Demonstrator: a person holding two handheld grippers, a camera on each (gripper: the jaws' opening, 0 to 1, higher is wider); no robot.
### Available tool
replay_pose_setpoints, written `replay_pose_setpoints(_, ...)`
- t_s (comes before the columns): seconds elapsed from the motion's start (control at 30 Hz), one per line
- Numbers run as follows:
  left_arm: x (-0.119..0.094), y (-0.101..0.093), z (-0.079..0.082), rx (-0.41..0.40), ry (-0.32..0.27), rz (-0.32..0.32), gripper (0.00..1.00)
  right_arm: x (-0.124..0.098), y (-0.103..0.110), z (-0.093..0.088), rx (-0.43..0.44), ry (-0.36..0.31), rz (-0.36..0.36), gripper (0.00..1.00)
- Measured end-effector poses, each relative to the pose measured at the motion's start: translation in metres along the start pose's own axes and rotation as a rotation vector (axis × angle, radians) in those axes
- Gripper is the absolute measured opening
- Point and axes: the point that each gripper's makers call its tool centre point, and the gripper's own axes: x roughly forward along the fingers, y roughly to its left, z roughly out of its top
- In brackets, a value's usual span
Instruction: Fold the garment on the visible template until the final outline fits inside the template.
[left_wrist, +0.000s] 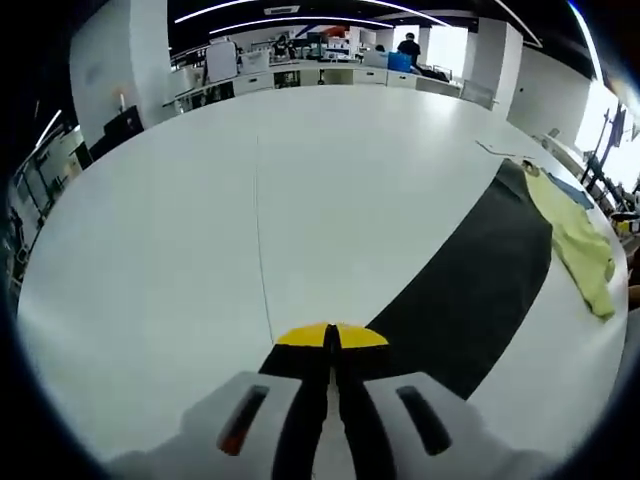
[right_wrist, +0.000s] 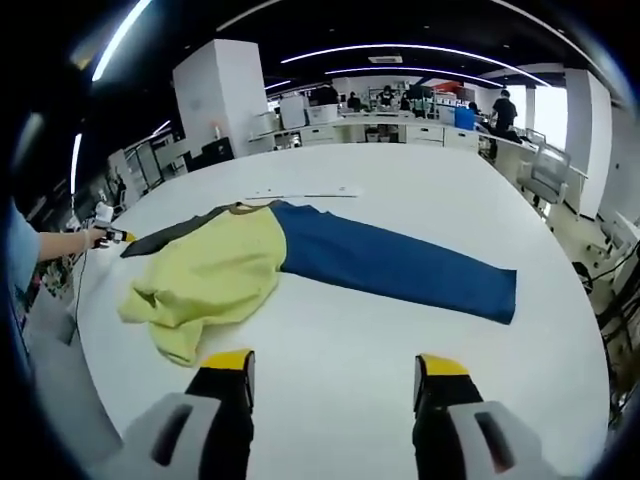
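Parted wide and holding nothing, the right gripper faces the crumpled yellow fabric garment, which lies near at eleven o'clock, overlapping the long blue rectangular template that runs toward two. Clenched on nothing, the left gripper sees that garment well apart at two o'clock; the right looks nearer.

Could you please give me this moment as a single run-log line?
left tongs: shut, over table | right tongs: open, empty | yellow garment: crumpled, partly on blue template | fold: not done
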Motion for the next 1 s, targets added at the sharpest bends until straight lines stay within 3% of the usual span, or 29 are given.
replay_pose_setpoints(0.13, -0.004, -0.008, 0.009, 0.015, -0.054, -0.047, 0.00, 0.003, 0.003, 0.002, -0.002, -0.004, 0.008, 0.64)
replay_pose_setpoints(0.23, -0.005, -0.023, 0.014, 0.026, -0.097, -0.128, 0.00, 0.004, 0.005, 0.003, -0.002, -0.006, 0.013, 0.64)
replay_pose_setpoints(0.3, -0.004, -0.024, 0.012, 0.021, -0.086, -0.130, 0.00, 0.003, 0.005, 0.002, 0.000, -0.007, 0.014, 0.64)
replay_pose_setpoints(0.53, -0.009, -0.047, 0.019, 0.073, -0.130, -0.232, 0.31, -0.003, 0.004, 0.001, 0.003, -0.012, 0.017, 0.67)
replay_pose_setpoints(0.57, -0.011, -0.051, 0.019, 0.090, -0.130, -0.253, 0.38, -0.003, 0.003, 0.002, 0.005, -0.015, 0.017, 0.67)
replay_pose_setpoints(0.6, -0.012, -0.056, 0.024, 0.125, -0.165, -0.269, 0.53, -0.004, 0.003, 0.003, 0.009, -0.021, 0.018, 0.67)
replay_pose_setpoints(0.67, -0.013, -0.060, 0.022, 0.100, -0.138, -0.278, 0.66, -0.004, 0.003, 0.004, 0.014, -0.028, 0.019, 0.69)
replay_pose_setpoints(0.73, -0.017, -0.067, 0.025, 0.141, -0.161, -0.298, 0.72, -0.005, 0.003, 0.005, 0.014, -0.034, 0.018, 0.70)
replay_pose_setpoints(1.0, -0.024, -0.088, 0.024, 0.126, -0.158, -0.323, 0.93, -0.010, 0.007, 0.006, 0.010, -0.041, 0.023, 0.73)
